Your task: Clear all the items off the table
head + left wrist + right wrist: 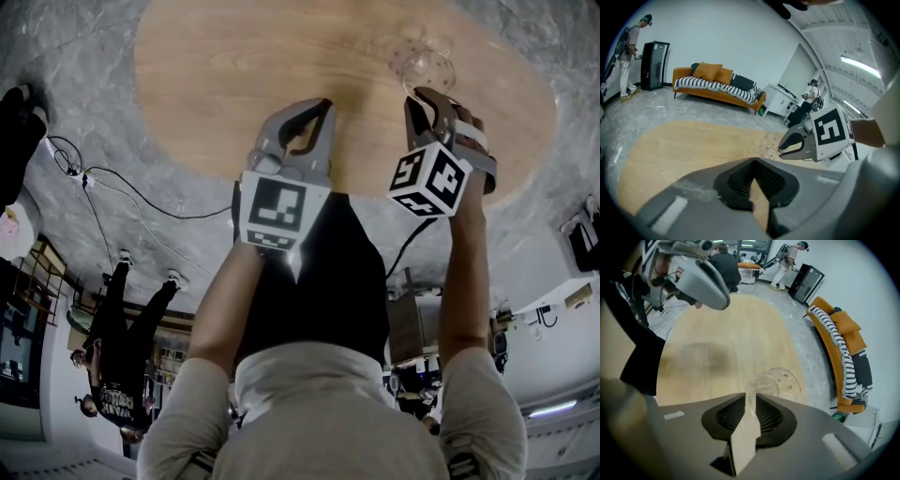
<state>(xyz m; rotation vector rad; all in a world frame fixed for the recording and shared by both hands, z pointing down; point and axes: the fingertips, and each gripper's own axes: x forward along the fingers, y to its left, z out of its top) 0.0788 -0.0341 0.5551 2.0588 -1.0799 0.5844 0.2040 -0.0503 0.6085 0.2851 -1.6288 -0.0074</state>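
Note:
A clear cup point(428, 67) stands near the right edge of the oval wooden table point(281, 66). My right gripper point(422, 94) reaches its near side. In the right gripper view the cup point(782, 382) has its near wall in the narrow slot between the jaws, so the right gripper point(751, 397) is shut on its rim. My left gripper point(319, 105) hovers over the table's near edge, left of the cup. Its tips meet, shut with nothing held point(753, 164). The left gripper view shows the cup point(771, 140) faintly, beside the right gripper point(790, 140).
The tabletop point(684, 145) holds nothing else that I can see. An orange sofa point(717, 82) and a black cabinet point(654, 65) stand beyond the table. Cables point(103, 187) lie on the grey floor to the left. Other people point(122, 347) stand around the room.

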